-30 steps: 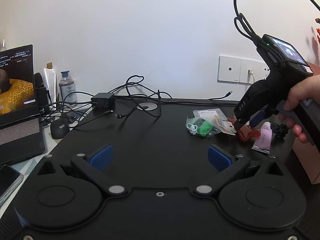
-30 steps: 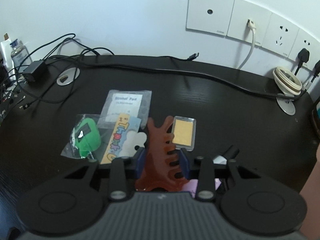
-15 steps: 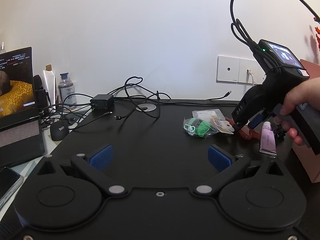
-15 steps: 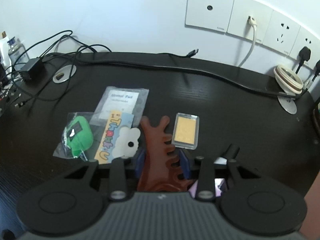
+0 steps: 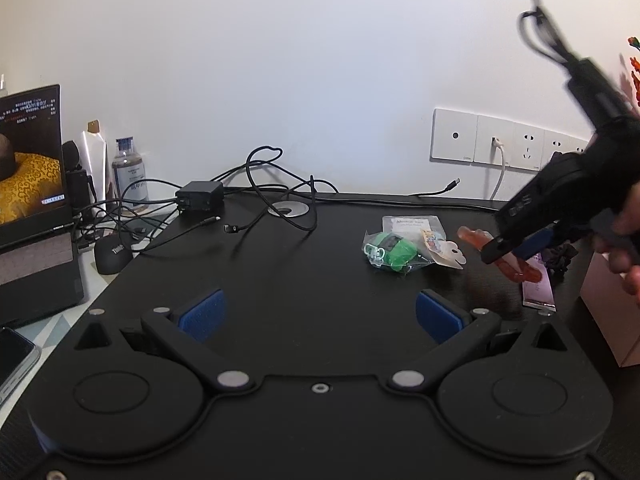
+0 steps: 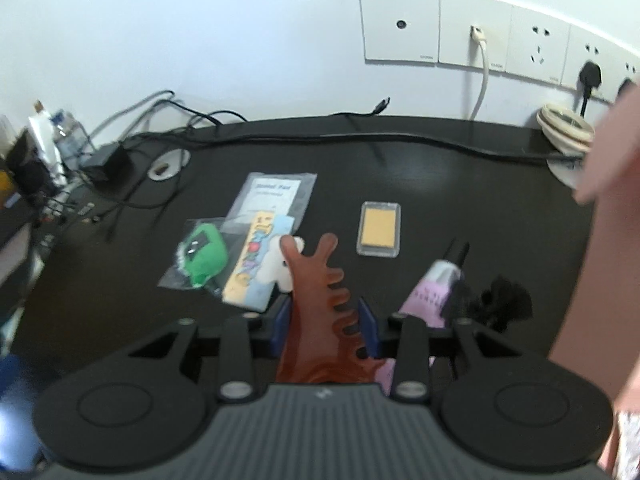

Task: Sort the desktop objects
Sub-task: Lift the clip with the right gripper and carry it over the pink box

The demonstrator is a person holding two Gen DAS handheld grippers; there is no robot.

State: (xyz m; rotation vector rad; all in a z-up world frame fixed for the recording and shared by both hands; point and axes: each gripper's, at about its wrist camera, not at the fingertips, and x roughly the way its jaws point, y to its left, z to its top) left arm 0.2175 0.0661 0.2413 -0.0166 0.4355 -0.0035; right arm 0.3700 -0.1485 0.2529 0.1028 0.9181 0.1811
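Observation:
My right gripper point(image 6: 324, 320) is shut on a brown hair claw clip point(image 6: 316, 300), held just above the black desk point(image 6: 440, 200). In the left wrist view the right gripper point(image 5: 516, 248) is blurred at the right with the clip point(image 5: 476, 238) sticking out. Below lie a bagged green toy point(image 6: 204, 256), a colourful card point(image 6: 256, 264), a clear packet point(image 6: 276, 196), a yellow card in a case point(image 6: 379, 229), a pink tube point(image 6: 434, 292) and a black scrunchie point(image 6: 504, 298). My left gripper point(image 5: 319, 312) is open and empty, low over the near desk.
A pink box point(image 6: 600, 240) stands at the right edge. Tangled cables and a charger point(image 5: 200, 196) lie at the back left, with a mouse point(image 5: 112, 250), laptop point(image 5: 32, 184), bottle point(image 5: 129, 176) and phone point(image 5: 12, 356). A coiled white cable point(image 6: 566, 126) sits under the wall sockets point(image 5: 492, 146).
My right gripper has carried the clip off the desk and to the right, towards the pink box; the tube and scrunchie have come into its view. The left gripper has stayed still.

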